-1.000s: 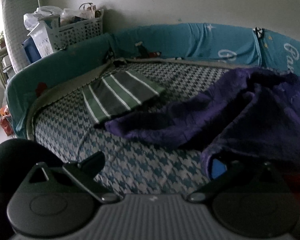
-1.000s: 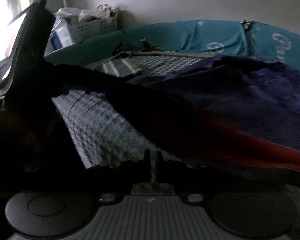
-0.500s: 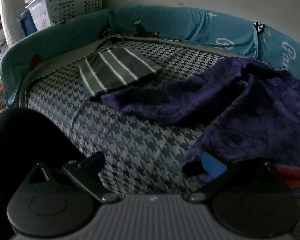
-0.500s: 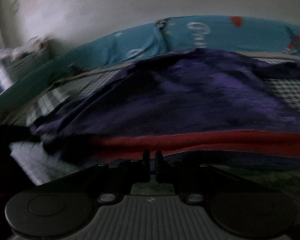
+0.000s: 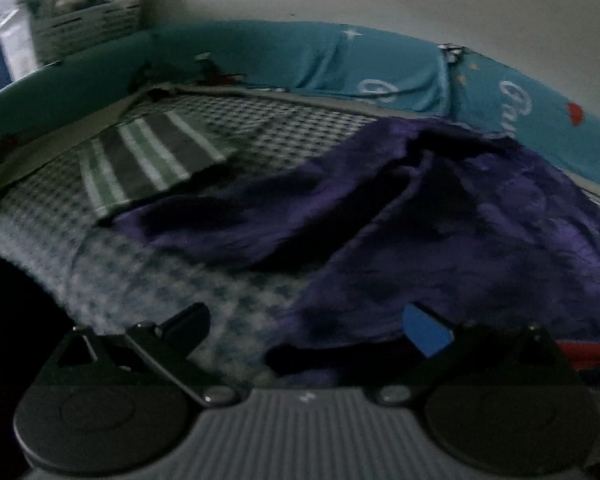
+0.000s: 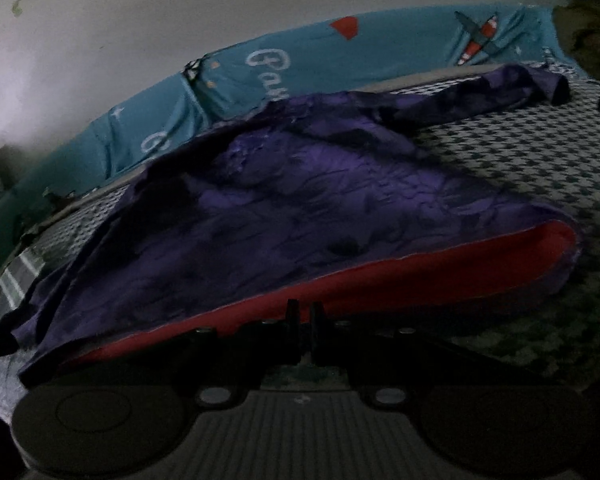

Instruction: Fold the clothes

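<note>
A crumpled purple garment (image 5: 440,216) with a red inner hem (image 6: 380,280) lies spread on the houndstooth bed sheet (image 5: 148,272). A folded grey and green striped garment (image 5: 148,156) lies at the back left. My left gripper (image 5: 304,324) is open, low over the sheet at the purple garment's near edge, with its blue-tipped right finger (image 5: 426,330) over the cloth. My right gripper (image 6: 304,312) is shut, its tips right at the red hem; whether cloth is pinched between them does not show.
A teal padded bumper (image 5: 340,64) with printed letters and planes rings the bed, also in the right wrist view (image 6: 300,64). A white laundry basket (image 5: 88,24) full of things stands beyond the back left corner. A pale wall rises behind.
The right wrist view has swung rightward, from the left gripper's side to the garment's red hem and right sleeve. The left gripper stays open and has shifted slightly; its view is blurred.
</note>
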Demonstrator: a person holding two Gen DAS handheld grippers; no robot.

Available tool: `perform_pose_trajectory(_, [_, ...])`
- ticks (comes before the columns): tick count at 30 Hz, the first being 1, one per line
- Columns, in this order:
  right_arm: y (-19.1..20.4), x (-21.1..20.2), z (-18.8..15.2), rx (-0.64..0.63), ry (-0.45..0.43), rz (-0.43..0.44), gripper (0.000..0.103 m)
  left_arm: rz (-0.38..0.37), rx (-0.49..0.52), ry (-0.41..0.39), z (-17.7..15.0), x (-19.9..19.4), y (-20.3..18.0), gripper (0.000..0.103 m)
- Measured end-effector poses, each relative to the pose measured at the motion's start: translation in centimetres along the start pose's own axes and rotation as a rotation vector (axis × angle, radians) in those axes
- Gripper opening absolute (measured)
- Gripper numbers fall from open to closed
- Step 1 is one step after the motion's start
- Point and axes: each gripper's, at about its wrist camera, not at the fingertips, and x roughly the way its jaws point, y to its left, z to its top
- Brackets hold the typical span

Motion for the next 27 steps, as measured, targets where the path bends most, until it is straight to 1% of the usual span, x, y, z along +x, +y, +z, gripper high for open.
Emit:
perform_pose_trajectory(2, [-0.3,0.2,0.1,-0.002,-0.006,-0.016,0.006,-0.012,0.018,0.000,0.4,0.8,-0.9,0.103])
perform_pose_trajectory(4, [-0.3,0.7,-0.1,-0.022,0.009,-0.031,0.006,-0.033,0.040,0.003,0.7,1.7,-1.8,0.103])
perform_pose_trajectory(6, [-0.4,1.3,-0.3,-0.044,0.027,-0.046,0.006,-0.037,0.070,0.005,0.8,2.8,-2.7,0.103])
perform_pose_trajectory(8, [-0.4,1.2,-0.5,-0.065,0.034,-0.052,0.006,-0.047,0.097,0.014,0.7,3.7,-3.5,0.103])
perform_pose_trajectory(11, [-0.4,0.7,-0.9,-0.090,0.071,-0.062,0.005,-0.063,0.113,0.033,0.4,4.9,-4.1,0.103])
perform_pose_trajectory(14, [-0.9,0.4,-1.1,-0.072,0.122,-0.059,0.005,-0.071,0.133,0.041,-0.1,5.8,-4.7,0.103])
perform_pose_trajectory(17, [-1.5,-0.3,-1.0,-0.044,0.136,-0.049,0.004,-0.075,0.163,0.064,-0.6,6.7,-5.2,0.103])
perform_pose_trajectory(19, [-1.4,-0.9,-0.8,-0.048,0.112,-0.038,0.004,-0.087,0.164,0.086,-1.0,7.2,-5.3,0.103])
perform_pose_trajectory(24, [-0.1,-2.5,0.6,-0.104,-0.029,0.021,0.005,-0.108,0.214,0.087,-1.9,6.9,-5.8,0.103])
perform_pose_trajectory(27, [0.5,-1.5,2.0,-0.125,-0.056,0.009,0.005,-0.134,0.234,0.098,-2.3,6.6,-5.8,0.103])
